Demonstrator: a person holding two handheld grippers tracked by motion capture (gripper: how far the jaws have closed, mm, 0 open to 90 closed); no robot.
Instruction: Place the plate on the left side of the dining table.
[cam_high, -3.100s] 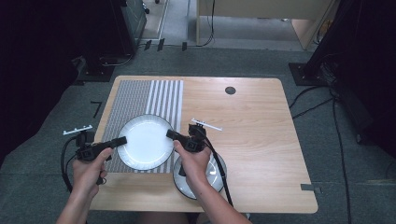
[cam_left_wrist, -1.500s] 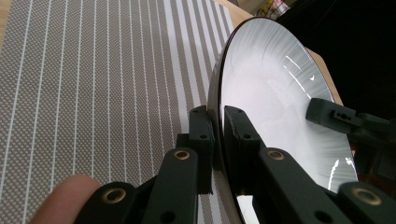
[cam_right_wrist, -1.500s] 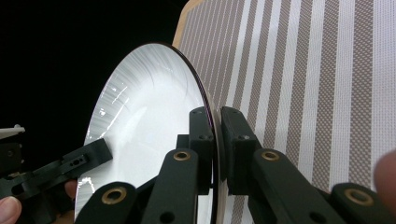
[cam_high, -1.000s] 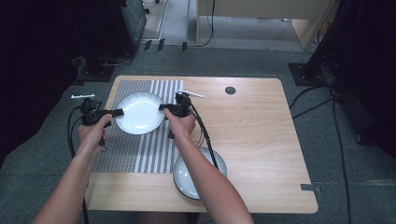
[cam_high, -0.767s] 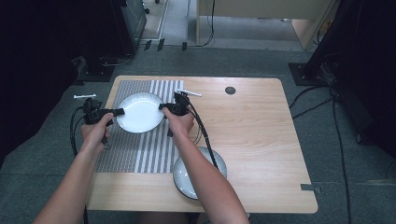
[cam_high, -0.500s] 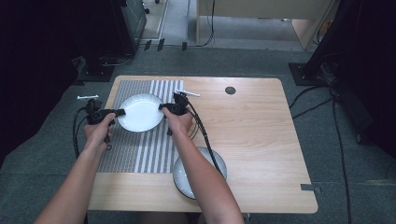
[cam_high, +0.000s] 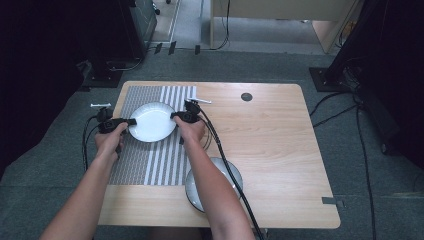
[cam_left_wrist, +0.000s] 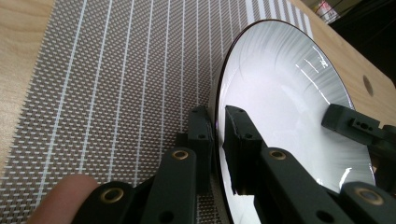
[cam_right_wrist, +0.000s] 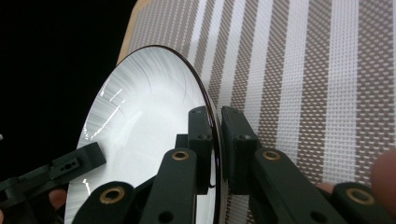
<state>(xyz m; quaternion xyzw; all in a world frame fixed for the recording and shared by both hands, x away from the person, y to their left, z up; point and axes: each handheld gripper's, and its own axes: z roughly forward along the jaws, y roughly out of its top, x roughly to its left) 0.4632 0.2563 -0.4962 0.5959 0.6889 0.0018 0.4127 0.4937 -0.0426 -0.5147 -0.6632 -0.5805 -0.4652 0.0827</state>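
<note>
While you are carrying the white plate (cam_high: 152, 121) between both tools, the job is looking mostly done in my judgement; the plate is sitting over the far part of the striped placemat (cam_high: 150, 165), and what is remaining is setting it flat and letting go. Your left gripper (cam_high: 131, 121) is clenching the plate's left rim, its jaws pinching the edge in the left gripper view (cam_left_wrist: 217, 140); your right gripper (cam_high: 173, 116) is clamping the opposite rim likewise (cam_right_wrist: 217, 140); whether the plate is already touching the mat I cannot tell. The plate is looking round, shallow and glossy, with fine ribbing around its inner slope and a thin dark edge; a second plate (cam_high: 235, 175) is lying near you on the wooden table (cam_high: 280, 140), partly under your right forearm.
</note>
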